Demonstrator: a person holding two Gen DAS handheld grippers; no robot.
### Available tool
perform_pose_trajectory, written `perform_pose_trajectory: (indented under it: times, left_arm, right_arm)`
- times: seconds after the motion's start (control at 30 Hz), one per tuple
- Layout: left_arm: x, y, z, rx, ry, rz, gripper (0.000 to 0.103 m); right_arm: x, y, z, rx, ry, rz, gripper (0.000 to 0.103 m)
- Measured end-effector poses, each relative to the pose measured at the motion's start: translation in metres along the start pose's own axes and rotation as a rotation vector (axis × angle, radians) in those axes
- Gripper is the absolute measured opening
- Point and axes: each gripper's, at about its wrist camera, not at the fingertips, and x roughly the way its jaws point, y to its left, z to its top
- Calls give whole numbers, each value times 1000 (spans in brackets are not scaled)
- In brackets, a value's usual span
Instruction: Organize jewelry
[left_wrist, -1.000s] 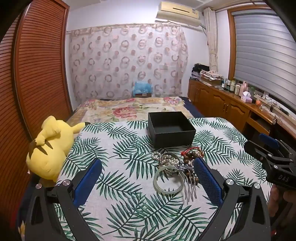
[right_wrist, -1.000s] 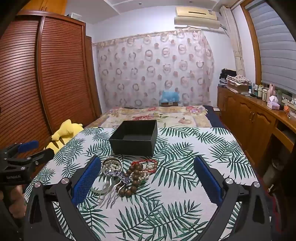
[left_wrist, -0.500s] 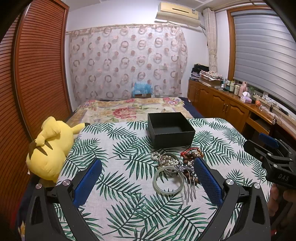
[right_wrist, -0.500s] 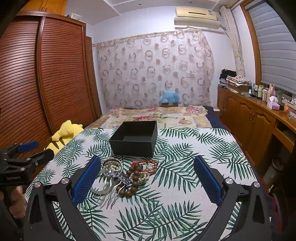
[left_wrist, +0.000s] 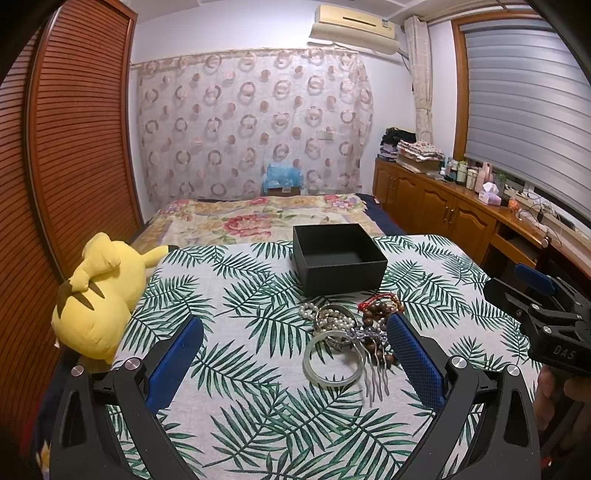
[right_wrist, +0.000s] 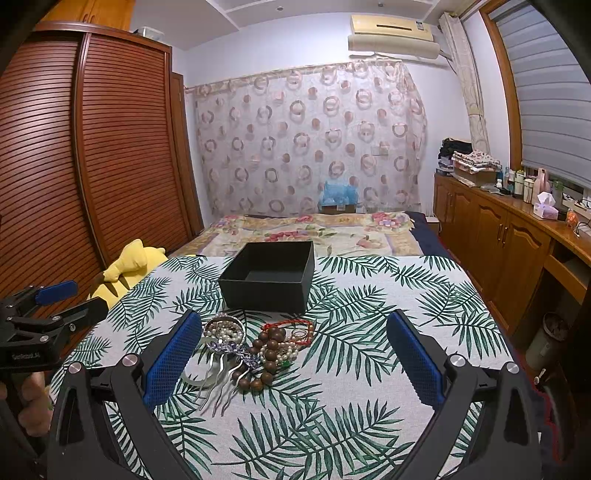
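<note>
A pile of jewelry lies on the palm-leaf cloth in front of an empty black box. It holds a pale green bangle, pearl strands, brown wooden beads, a red cord bracelet and a silver hair comb. My left gripper is open and empty, its pads either side of the pile. My right gripper is open and empty, the pile near its left pad.
A yellow plush toy lies at the cloth's left edge. A bed with a floral cover stands behind the box. Wooden cabinets run along the right, a slatted wardrobe along the left.
Almost nothing: both views have shifted very slightly. The jewelry and the box have not moved, and both grippers stay open.
</note>
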Motion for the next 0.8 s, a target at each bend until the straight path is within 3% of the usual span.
perform_pose_trajectory:
  times: [0.8]
  left_arm:
    - [-1, 2, 2, -3, 4, -1, 96]
  right_arm:
    - [0, 0, 0, -1, -2, 0, 101]
